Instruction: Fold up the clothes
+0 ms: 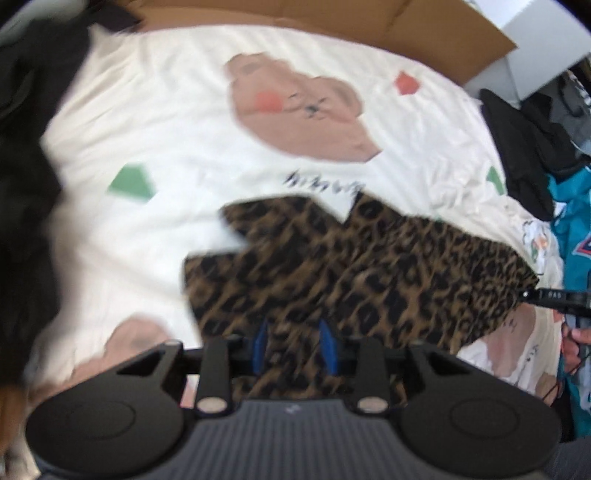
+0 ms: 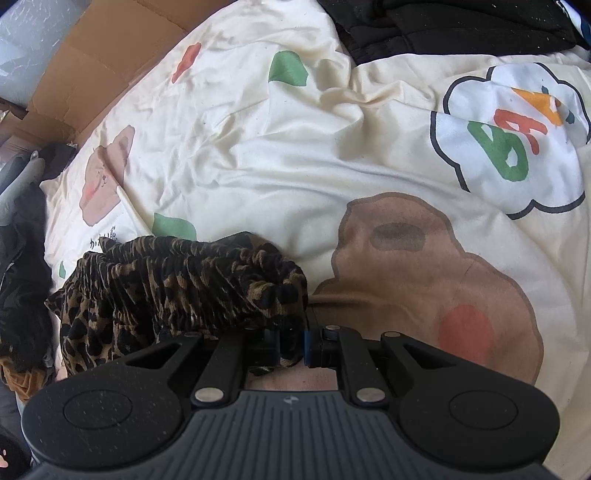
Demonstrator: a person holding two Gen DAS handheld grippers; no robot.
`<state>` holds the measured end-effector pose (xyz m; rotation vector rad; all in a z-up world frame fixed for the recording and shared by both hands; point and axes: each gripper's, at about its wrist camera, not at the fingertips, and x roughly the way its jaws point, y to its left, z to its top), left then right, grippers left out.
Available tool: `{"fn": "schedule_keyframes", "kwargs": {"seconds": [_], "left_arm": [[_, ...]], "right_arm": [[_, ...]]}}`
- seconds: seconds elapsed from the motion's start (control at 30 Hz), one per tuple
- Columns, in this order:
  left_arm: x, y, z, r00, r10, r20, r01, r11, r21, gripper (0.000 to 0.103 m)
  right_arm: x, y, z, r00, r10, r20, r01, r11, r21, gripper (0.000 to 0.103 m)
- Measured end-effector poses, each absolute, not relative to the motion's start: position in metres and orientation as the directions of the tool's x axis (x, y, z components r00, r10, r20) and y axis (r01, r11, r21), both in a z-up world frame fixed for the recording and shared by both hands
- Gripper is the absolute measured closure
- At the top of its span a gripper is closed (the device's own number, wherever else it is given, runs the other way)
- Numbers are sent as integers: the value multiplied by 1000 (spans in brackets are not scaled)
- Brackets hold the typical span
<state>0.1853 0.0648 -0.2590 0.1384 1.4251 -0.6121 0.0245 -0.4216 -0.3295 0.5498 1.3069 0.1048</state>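
A cream bedsheet (image 1: 155, 122) printed with brown bears, green and red patches and a flower-shaped speech bubble covers almost the whole surface in both views, lying creased and rumpled toward the right wrist side. Behind it, flattened brown cardboard (image 1: 332, 14) lies along the far edge. Dark black clothing (image 2: 454, 26) sits heaped at the sheet's far edge in the right wrist view, and a teal garment (image 1: 576, 221) with lettering shows at the right margin of the left wrist view. The task's own piece, a leopard-print garment (image 1: 351, 266), is in the middle of the sheet, spread between the two tools; in the left wrist view it is blurred but appears stretched out flat, while the right wrist view shows its gathered elastic waistband (image 2: 192, 273) bunched just in front of the fingers. The left gripper (image 1: 295, 341) has its blue-tipped fingers a narrow gap apart with leopard fabric running between and under them; whether they actually pinch it I cannot tell through the blur. The right gripper (image 2: 295, 341) is closed tight on an end of the waistband, with the cloth wedged between its fingers.
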Motion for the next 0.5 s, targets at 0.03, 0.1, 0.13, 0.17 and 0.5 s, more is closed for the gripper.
{"fn": "schedule_keyframes", "kwargs": {"seconds": [0.03, 0.1, 0.13, 0.17, 0.5], "left_arm": [[188, 56, -262, 20, -326, -945, 485, 830, -276, 67], [193, 39, -271, 16, -344, -939, 507, 812, -289, 67], [195, 31, -275, 15, -352, -936, 518, 803, -293, 66], [197, 24, -278, 11, -363, -932, 527, 794, -303, 65], [207, -23, -325, -31, -401, -916, 531, 770, -355, 62]], "right_arm": [[25, -421, -330, 277, 376, -884, 230, 867, 441, 94], [25, -421, -330, 279, 376, -884, 230, 867, 442, 94], [25, -421, -330, 279, 376, -884, 229, 868, 442, 94], [24, -421, -330, 280, 376, -883, 228, 868, 442, 94], [24, -422, -330, 282, 380, -881, 221, 868, 445, 93]]}}
